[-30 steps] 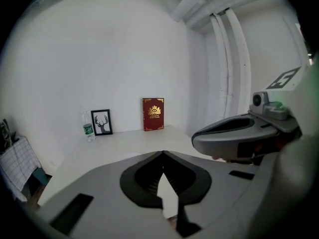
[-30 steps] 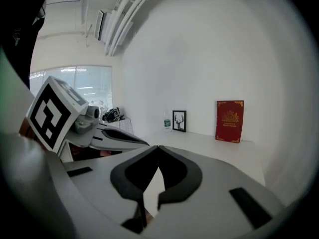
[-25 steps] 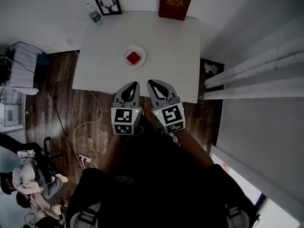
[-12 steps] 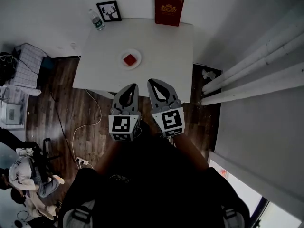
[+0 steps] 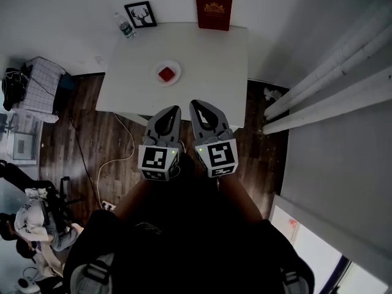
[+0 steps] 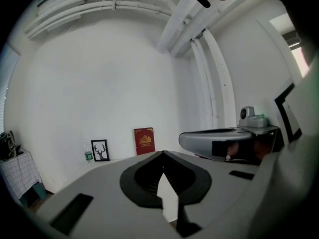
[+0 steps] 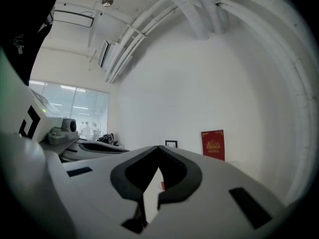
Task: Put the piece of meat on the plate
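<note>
The piece of meat [image 5: 166,74], a small red square, lies on the white plate [image 5: 177,67], and the plate stands on the white counter [image 5: 208,66] in the upper middle of the head view, a little left of the counter's centre. At the far edge of the counter a red book [image 5: 213,9] stands upright against the wall. To the left of it there is a small framed picture of a deer [image 5: 139,15], and just beside the frame a water bottle [image 5: 124,26]. The left tongs [image 5: 173,109] and the right tongs [image 5: 195,105] are held side by side in the lower middle of the head view, at the near edge of the counter and well apart from the plate. They touch neither the plate nor the meat. In the left gripper view the two jaws of the left tongs [image 6: 162,153] meet at their tips and nothing is between them. In the right gripper view the jaws of the right tongs [image 7: 158,147] are also closed together at the tips and hold nothing. Both tongs point toward the far wall, where the book and the frame can be seen over the jaws. Under the counter there is a dark wooden floor [image 5: 79,133] with a white cable [image 5: 116,158] on it. White pipes [image 5: 331,84] run across the right side of the head view.
</note>
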